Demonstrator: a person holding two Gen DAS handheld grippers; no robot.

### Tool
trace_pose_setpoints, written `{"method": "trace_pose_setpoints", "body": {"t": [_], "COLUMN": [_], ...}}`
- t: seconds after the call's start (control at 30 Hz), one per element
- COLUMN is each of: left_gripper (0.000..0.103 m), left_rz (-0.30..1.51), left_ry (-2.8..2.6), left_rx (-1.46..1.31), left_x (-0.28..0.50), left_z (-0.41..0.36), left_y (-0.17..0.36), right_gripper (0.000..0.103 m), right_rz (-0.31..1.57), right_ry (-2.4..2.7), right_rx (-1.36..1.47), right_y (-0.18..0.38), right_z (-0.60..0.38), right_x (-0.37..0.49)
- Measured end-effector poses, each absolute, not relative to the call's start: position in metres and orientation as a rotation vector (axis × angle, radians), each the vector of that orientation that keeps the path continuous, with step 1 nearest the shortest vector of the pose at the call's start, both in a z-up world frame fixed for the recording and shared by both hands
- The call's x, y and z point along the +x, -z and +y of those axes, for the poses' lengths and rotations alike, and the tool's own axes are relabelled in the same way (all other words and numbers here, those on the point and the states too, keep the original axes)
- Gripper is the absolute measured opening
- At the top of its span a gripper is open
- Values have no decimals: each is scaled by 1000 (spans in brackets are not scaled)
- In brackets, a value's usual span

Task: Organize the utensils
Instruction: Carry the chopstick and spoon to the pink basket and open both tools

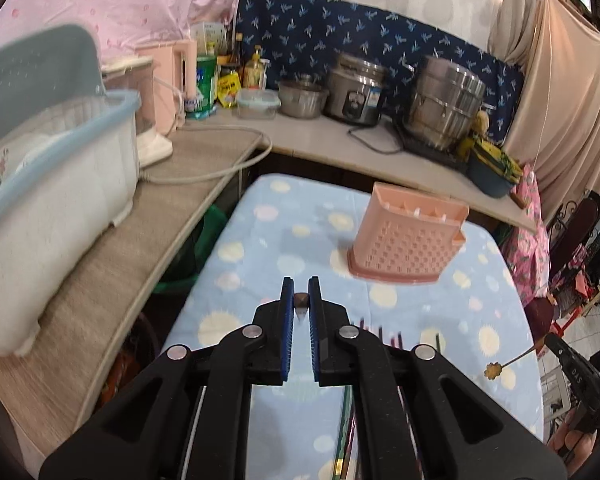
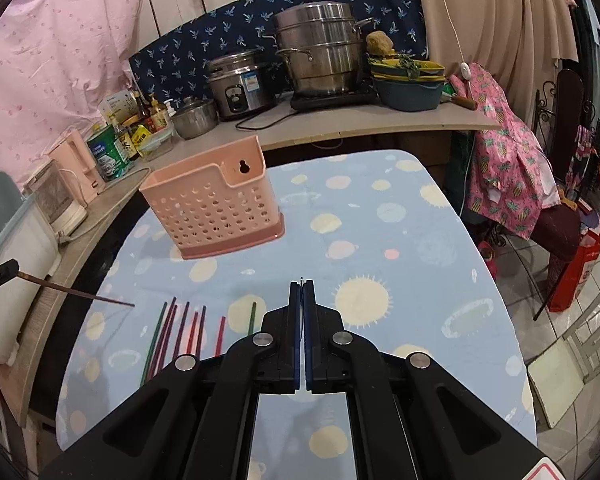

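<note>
— Right, both grippers are loaded. The left gripper (image 1: 301, 300) is clenched on a dark brown chopstick (image 2: 76, 293); from its own camera you only see the butt end pinched between the blue pads, but the other view shows the stick jutting out level over the edge of the blue spotted tabletop (image 2: 380, 220).

— And the right gripper (image 2: 301, 285)?

— Jaws pressed nearly together on something very thin. The left view catches it: a slim gold spoon with a flower-shaped end (image 1: 508, 362), held off the table's right side.

— So where does it all go?

— I'd say the pink perforated plastic utensil holder (image 1: 410, 236), standing upright mid-table, well ahead of both grippers. Its top is split into compartments, and it looks empty from here.

— What makes a clean drop?

— Tip the chopstick point-down first; it's lying near horizontal now, and it won't enter that way. Come over the rim, line it up with one compartment, then let go low so it doesn't bounce. That holder looks light, so nudging the wall could tip it.

— And the rest?

— A row of coloured chopsticks (image 2: 180, 332), red, green and dark, lies flat on the cloth just ahead of the right gripper. Plenty left, I reckon.
</note>
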State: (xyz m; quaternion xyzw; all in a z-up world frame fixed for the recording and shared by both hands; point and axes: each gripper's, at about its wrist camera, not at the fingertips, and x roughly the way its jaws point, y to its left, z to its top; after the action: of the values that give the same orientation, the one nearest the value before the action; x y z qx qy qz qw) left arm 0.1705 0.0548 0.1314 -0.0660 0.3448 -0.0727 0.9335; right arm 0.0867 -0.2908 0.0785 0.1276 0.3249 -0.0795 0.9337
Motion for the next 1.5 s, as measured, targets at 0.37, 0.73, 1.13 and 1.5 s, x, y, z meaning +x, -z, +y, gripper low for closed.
{"method": "trace_pose_setpoints", "body": {"t": [0.37,0.73,1.13,1.5], "left_gripper": [7,7,7,39], "left_rz": [498,353,461,559], "left_ry": [197,249,240,234], "left_rx": [-161,-218,-158,-142], "left_x": [216,271,323,326], "left_z": [21,-22,-57,-55], "left_y": [-223,-275,-215,-178], "right_gripper": [2,2,2,28], "right_rz": [548,506,620,613], "right_ry": [102,87,96,109], "right_rx": [300,335,325,331], "right_y": [-132,-153,-105,-99], "right_z": [-290,-301,-302,-299], "right_x": [158,242,302,284]}}
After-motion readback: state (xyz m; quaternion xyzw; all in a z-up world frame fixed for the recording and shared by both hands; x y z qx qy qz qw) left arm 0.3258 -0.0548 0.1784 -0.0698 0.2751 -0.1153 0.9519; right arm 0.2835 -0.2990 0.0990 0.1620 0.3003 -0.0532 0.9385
